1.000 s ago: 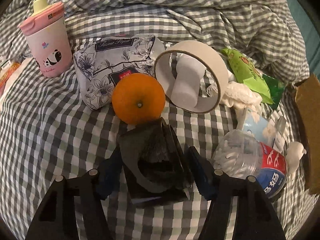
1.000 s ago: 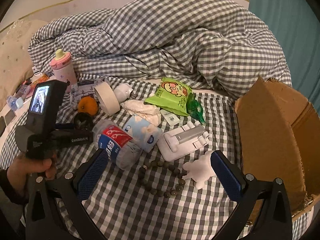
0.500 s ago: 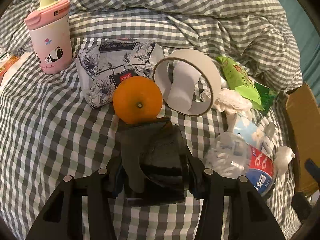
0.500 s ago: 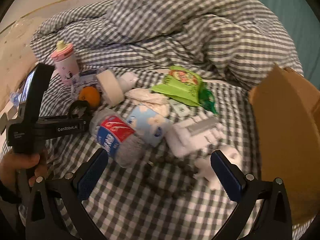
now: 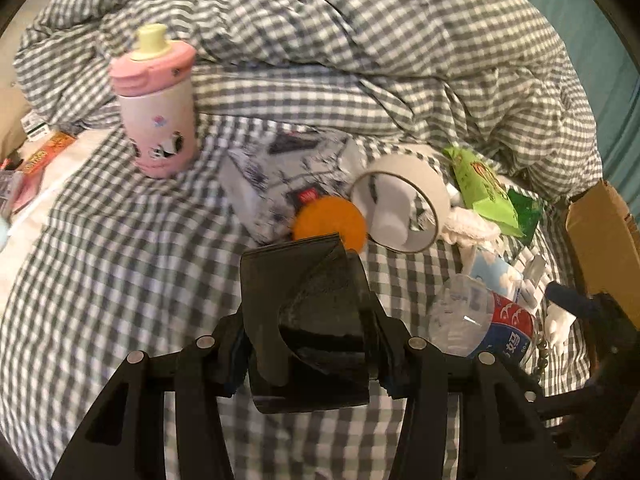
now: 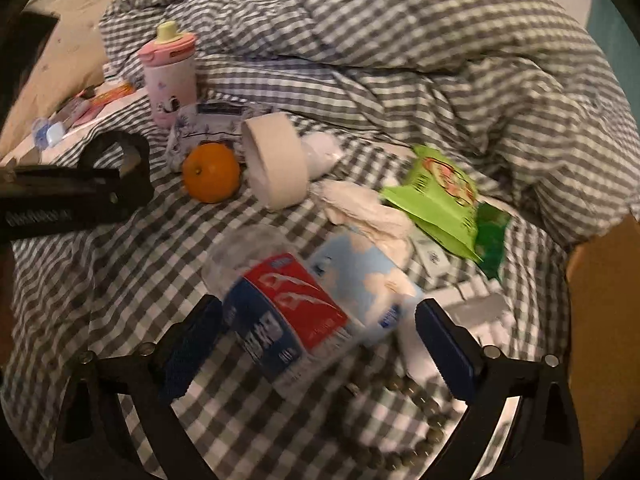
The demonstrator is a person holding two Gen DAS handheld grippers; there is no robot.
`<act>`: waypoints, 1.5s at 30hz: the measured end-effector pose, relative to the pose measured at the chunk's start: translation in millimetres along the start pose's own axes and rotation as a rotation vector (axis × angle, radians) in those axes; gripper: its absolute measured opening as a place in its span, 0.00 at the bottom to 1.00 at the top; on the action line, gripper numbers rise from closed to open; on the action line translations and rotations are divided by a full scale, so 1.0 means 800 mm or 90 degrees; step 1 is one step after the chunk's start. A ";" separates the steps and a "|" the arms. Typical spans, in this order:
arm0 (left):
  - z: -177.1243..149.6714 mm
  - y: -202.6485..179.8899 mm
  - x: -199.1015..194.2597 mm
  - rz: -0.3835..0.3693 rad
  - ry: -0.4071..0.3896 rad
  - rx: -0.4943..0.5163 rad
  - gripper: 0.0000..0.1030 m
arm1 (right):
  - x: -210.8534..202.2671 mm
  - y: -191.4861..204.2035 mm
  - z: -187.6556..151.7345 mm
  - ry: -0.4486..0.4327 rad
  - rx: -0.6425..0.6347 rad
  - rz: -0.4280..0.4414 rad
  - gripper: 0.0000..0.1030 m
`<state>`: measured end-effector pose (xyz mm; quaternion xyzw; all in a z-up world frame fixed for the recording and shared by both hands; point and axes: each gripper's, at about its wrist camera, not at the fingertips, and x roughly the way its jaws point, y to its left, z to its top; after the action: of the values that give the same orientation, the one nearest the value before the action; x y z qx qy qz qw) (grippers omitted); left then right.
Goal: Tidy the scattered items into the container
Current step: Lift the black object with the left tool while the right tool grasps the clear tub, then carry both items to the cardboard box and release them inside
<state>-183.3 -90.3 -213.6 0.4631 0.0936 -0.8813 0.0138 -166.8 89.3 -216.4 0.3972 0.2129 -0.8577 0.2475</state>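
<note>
My left gripper (image 5: 310,340) is shut on a black tape roll (image 5: 308,312) and holds it above the checked bedspread; the roll (image 6: 116,156) also shows at the left of the right wrist view. My right gripper (image 6: 318,308) hangs low over a lying plastic water bottle (image 6: 280,300) with a red and blue label. Its jaws are closing with the bottle between them, and the pads (image 6: 192,344) stand clear of it. The open cardboard box (image 5: 604,240) stands at the right edge of the bed, seen as box (image 6: 600,320) too.
Behind lie an orange (image 6: 211,173), a beige tape roll (image 6: 276,164), a floral tissue pack (image 5: 280,176), a pink cup (image 6: 170,76) and a green snack bag (image 6: 436,200). A blue tissue pack (image 6: 360,276), bead string (image 6: 400,400) and white stand (image 6: 480,308) crowd the bottle. The bunched duvet (image 6: 400,40) rises behind.
My left gripper closed on the black tape roll and lifted it off the bedspread. My right gripper dropped and swung left from the white figurine to straddle the water bottle.
</note>
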 end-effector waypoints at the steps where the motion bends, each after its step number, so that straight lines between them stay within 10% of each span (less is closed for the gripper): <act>1: 0.001 0.005 -0.003 0.001 -0.002 -0.004 0.49 | 0.006 0.006 0.001 0.008 -0.016 -0.003 0.95; 13: 0.008 0.019 -0.032 0.009 -0.021 -0.020 0.49 | 0.011 0.011 -0.007 0.025 -0.006 0.043 0.69; 45: 0.001 -0.030 -0.146 -0.012 -0.088 0.014 0.50 | -0.131 -0.027 -0.044 -0.081 0.105 0.068 0.63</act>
<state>-119.8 -73.8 -114.1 0.4005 0.0871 -0.9121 0.0067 -100.3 153.2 -151.1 0.3718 0.1038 -0.8814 0.2722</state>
